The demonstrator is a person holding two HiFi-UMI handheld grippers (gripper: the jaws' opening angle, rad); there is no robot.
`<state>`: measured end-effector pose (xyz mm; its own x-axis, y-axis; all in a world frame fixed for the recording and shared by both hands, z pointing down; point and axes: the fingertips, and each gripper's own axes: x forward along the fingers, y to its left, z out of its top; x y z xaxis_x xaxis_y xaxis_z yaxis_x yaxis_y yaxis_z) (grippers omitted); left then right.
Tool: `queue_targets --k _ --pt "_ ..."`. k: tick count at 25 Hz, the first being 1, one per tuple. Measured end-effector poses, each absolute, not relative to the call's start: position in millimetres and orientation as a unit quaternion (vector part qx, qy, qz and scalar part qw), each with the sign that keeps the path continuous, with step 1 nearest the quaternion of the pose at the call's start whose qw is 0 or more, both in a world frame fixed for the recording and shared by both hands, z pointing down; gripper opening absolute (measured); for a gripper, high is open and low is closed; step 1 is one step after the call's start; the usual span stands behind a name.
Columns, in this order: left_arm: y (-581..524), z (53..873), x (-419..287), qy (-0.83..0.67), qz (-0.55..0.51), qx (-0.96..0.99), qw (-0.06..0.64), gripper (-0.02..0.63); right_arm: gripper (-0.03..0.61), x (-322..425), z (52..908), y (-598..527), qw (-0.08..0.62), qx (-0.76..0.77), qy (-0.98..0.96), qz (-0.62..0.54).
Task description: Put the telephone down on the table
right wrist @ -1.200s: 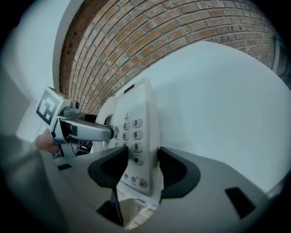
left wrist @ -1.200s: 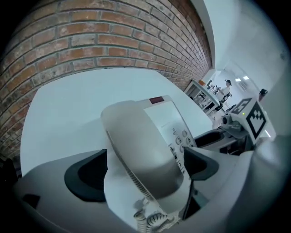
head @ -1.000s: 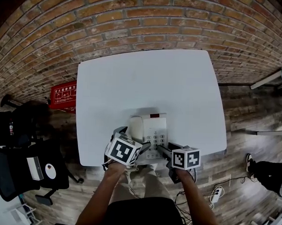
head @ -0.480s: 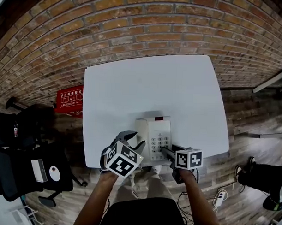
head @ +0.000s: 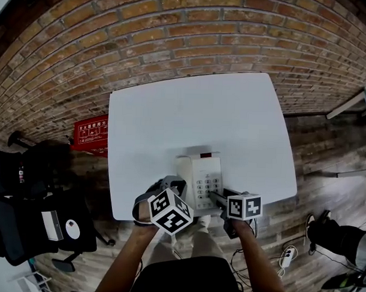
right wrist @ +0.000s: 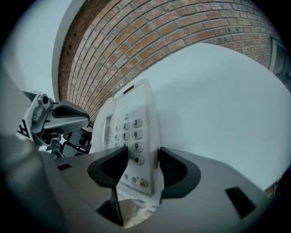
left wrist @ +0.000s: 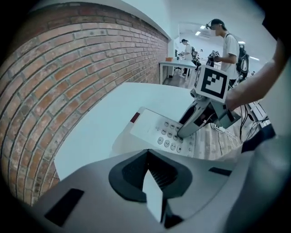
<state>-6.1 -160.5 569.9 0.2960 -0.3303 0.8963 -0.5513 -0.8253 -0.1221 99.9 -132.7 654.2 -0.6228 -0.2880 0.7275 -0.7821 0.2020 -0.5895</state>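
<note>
The telephone (head: 199, 173) rests near the front edge of the table (head: 172, 106), its long axis running away from you toward the brick wall (head: 175, 28). Your right gripper (head: 215, 196) is nearer: it is clamped on the telephone's near right edge (keypad side) and pitched steeply down. Your left gripper (head: 169, 185) hangs just left of the telephone, its jaws just closed on nothing. Releasing should be right-hand work.

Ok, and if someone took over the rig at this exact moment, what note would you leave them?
Left hand-held gripper: shut and empty; its jaws have just been closing on nothing, off the telephone's left side.
Right hand-held gripper: clamped on the telephone's near right edge.
Telephone: lying flat on the white table, close to its front edge.
Done: telephone appears set down.
Left: probably open the right hand-held gripper and draw it back.
</note>
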Motion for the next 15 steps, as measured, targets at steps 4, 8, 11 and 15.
queue_targets --k 4,8,11,15 --pt "-157.6 580.5 -6.0 -0.263 0.55 0.787 0.095 0.008 0.227 100.1 654.1 -132.6 0.237 0.366 -0.736 0.518" --pt "-156.1 585.6 -7.0 -0.259 0.558 0.783 0.085 0.009 0.227 100.4 654.2 -132.3 0.239 0.369 -0.734 0.517" --pt "-155.5 586.1 -6.3 -0.254 0.568 0.779 0.072 0.008 0.227 100.4 654.2 -131.9 0.24 0.371 -0.733 0.517" --pt "-155.3 586.7 -5.8 -0.249 0.573 0.779 0.061 0.008 0.227 100.3 653.7 -131.8 0.236 0.371 -0.733 0.519"
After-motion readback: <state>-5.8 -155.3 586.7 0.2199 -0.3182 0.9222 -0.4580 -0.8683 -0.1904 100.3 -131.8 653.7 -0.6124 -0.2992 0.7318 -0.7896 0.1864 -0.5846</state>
